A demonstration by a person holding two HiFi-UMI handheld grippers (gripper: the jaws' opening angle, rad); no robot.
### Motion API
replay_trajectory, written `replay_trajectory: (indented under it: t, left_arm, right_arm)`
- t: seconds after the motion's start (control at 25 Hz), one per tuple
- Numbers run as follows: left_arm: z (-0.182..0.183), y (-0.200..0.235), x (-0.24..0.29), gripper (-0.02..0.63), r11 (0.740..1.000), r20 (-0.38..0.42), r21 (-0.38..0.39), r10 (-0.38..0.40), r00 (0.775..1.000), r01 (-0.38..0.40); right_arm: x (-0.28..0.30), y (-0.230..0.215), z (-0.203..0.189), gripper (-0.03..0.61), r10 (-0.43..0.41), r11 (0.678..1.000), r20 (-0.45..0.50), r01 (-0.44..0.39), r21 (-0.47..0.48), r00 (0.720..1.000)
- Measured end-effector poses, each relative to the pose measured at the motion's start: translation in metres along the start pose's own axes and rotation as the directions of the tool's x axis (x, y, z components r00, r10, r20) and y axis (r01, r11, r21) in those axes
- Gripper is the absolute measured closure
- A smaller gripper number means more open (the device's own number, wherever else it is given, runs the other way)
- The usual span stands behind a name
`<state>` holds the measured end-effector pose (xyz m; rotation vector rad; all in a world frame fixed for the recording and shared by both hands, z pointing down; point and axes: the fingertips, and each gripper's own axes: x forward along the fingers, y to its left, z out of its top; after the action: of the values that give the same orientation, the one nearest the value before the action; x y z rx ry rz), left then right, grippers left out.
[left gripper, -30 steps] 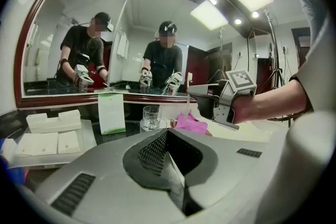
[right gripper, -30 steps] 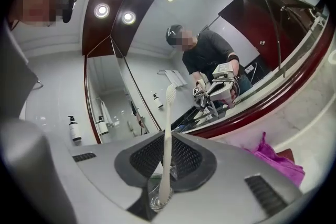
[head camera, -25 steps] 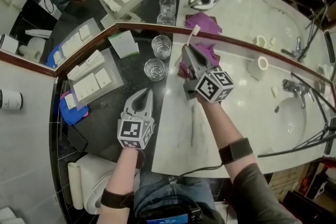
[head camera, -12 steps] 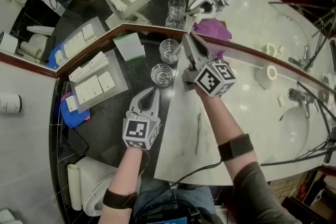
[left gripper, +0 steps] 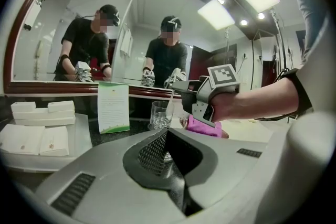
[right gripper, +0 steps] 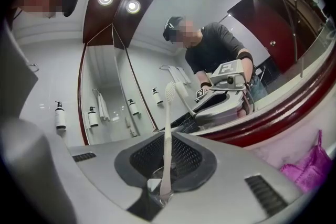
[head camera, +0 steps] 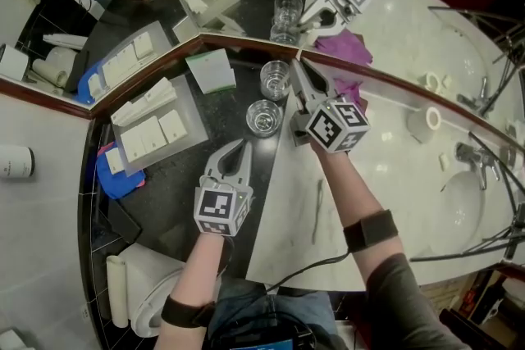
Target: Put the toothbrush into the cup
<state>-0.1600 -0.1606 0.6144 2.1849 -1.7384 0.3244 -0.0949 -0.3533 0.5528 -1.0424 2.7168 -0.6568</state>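
Toothbrush (right gripper: 166,134): white, slim one-piece handle, bristle head uppermost. Pose: near upright. State: lifted, clamped at the lower handle in the right tongs (right gripper: 167,165).

Cups: two clear glass tumblers, both upright on the dark section of the tabletop (head camera: 176,184), near the mirror edge. The far cup (head camera: 276,80) stands at 1 o'clock of the near cup (head camera: 264,117), a little apart. In the head view the toothbrush is at 2 o'clock of the far cup, just beside it, and not inside either cup.

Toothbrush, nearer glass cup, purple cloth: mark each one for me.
toothbrush (right gripper: 166,139): right gripper view, mid-handle above the jaws.
nearer glass cup (head camera: 264,118): head view, middle of its mouth.
purple cloth (head camera: 355,91): head view, its exposed fold.
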Motion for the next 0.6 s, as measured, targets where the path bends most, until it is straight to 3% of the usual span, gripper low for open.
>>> replay_trajectory:
  t: [0.6]
  left_arm:
    - [-0.013, 0.015, -0.01, 0.611, 0.999, -0.008, -0.045, 0.013, 1.0, -0.013]
  right_arm:
    - [0.005, -0.014, -0.043, 0.517, -0.127, 0.99, -0.176, 0.113, -0.087, 0.976]
